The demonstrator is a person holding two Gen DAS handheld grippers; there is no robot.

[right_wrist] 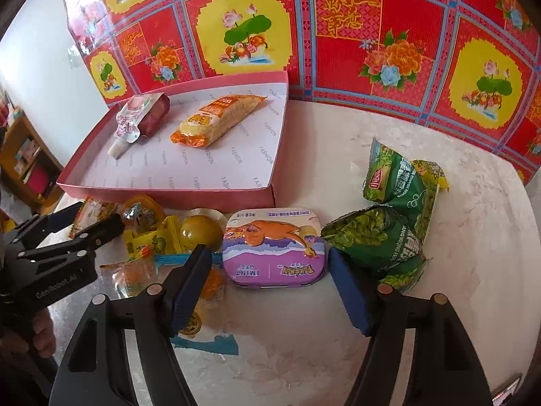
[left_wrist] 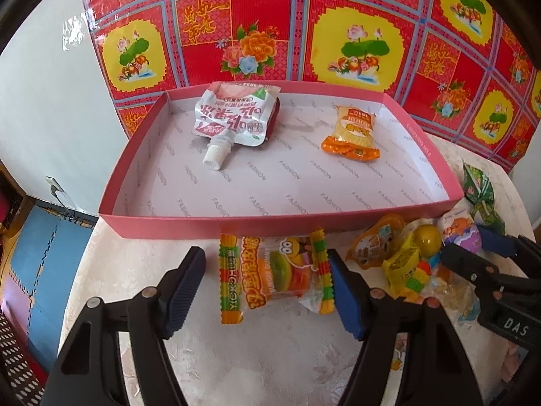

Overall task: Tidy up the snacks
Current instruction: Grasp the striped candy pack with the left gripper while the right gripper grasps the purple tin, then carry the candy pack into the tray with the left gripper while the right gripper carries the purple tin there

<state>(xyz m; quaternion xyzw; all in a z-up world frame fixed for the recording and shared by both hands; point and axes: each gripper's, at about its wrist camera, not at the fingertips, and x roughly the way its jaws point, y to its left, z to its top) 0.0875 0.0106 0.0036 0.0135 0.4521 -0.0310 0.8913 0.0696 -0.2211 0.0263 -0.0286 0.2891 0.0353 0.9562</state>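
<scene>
A pink tray (left_wrist: pixel 216 226) (right_wrist: pixel 169 196) holds a white spouted pouch (left_wrist: pixel 233 115) (right_wrist: pixel 135 118) and an orange noodle pack (left_wrist: pixel 353 133) (right_wrist: pixel 216 118). My left gripper (left_wrist: pixel 267 291) is open around a burger gummy pack (left_wrist: pixel 274 275) lying on the table in front of the tray. My right gripper (right_wrist: pixel 267 287) is open around a purple Pokemon mint tin (right_wrist: pixel 274 247) (left_wrist: pixel 461 233). The right gripper also shows in the left wrist view (left_wrist: pixel 473 247), and the left gripper shows in the right wrist view (right_wrist: pixel 91 223).
Loose snacks lie between the grippers: a yellow jelly cup (right_wrist: pixel 199 230) (left_wrist: pixel 427 235), small yellow packs (right_wrist: pixel 152 240) (left_wrist: pixel 402 264), an orange cup (right_wrist: pixel 142 208). Two green snack bags (right_wrist: pixel 389 233) lie right of the tin. A red patterned wall (right_wrist: pixel 338 34) stands behind the table.
</scene>
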